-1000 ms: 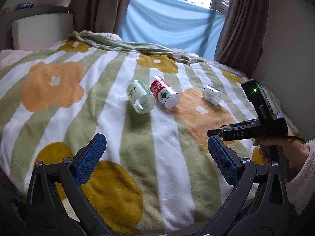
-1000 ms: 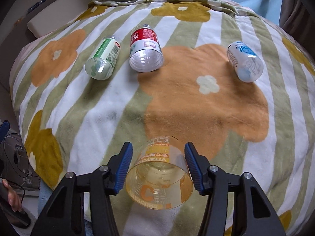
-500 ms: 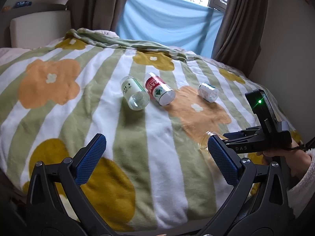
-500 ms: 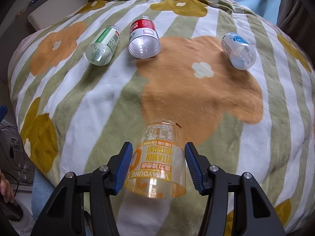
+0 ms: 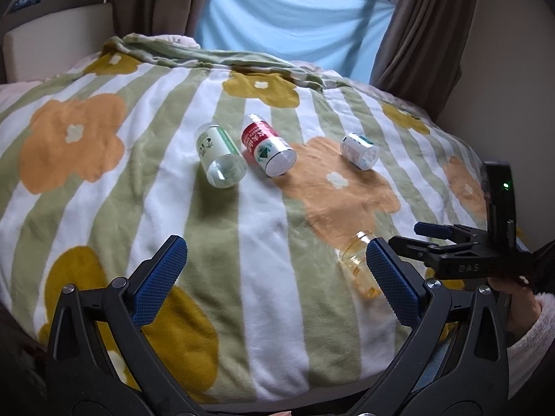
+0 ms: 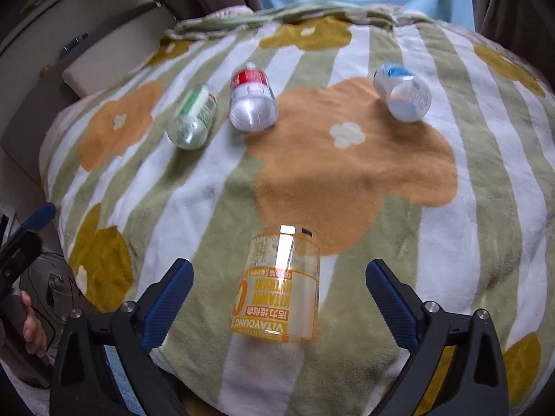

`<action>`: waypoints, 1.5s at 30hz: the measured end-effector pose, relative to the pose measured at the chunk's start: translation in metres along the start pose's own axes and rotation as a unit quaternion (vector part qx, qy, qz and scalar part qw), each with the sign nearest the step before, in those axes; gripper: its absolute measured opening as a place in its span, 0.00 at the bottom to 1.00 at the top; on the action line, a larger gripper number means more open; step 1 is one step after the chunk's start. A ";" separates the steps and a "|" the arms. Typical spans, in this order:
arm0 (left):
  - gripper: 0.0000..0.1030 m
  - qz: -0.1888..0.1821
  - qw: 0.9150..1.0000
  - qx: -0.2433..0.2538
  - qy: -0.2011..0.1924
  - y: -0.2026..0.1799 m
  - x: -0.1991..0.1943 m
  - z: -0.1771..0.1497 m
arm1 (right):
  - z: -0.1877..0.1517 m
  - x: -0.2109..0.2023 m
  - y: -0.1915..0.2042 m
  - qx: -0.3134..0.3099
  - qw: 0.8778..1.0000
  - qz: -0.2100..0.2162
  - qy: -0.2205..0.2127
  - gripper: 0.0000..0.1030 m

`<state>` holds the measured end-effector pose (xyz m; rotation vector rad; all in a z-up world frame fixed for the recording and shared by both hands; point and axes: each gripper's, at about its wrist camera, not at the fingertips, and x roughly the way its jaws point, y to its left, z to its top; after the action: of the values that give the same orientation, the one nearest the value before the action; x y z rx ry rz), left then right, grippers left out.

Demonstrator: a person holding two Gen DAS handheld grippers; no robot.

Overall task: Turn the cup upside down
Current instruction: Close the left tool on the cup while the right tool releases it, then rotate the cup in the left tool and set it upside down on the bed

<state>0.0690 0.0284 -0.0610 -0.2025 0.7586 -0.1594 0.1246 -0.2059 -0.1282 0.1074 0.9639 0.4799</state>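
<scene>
While the right gripper is spread wide, the cup stands inverted between its fingers near the blanket's front edge, untouched; the left gripper is also spread.

Black plastic left gripper frame, blue textured pads, silver screws; fluffy white sleeve beside it.

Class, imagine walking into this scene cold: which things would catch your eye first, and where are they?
First, the clear cup with orange print, standing mouth-down on the flowered blanket between the right tongs, which are wide open and not touching it. Next, three labelled cups lying on their sides farther back: green, red and blue.
</scene>
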 end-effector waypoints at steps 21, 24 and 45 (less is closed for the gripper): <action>0.97 0.022 0.911 -0.063 0.407 -0.098 0.212 0.007 | -0.076 -0.096 -0.027 -0.041 0.973 0.035 -0.223 1.00; 0.92 0.030 0.901 -0.081 0.424 -0.098 0.224 -0.001 | -0.078 -0.095 -0.035 -0.034 0.973 0.043 -0.223 1.00; 0.59 -0.034 0.968 -0.003 0.249 -0.119 0.195 0.029 | -0.081 -0.099 -0.057 -0.005 0.971 0.060 -0.232 1.00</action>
<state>0.2204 -0.1256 -0.1417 -0.1954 1.2527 -0.2787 0.0316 -0.3097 -0.1161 0.2590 0.4965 0.5414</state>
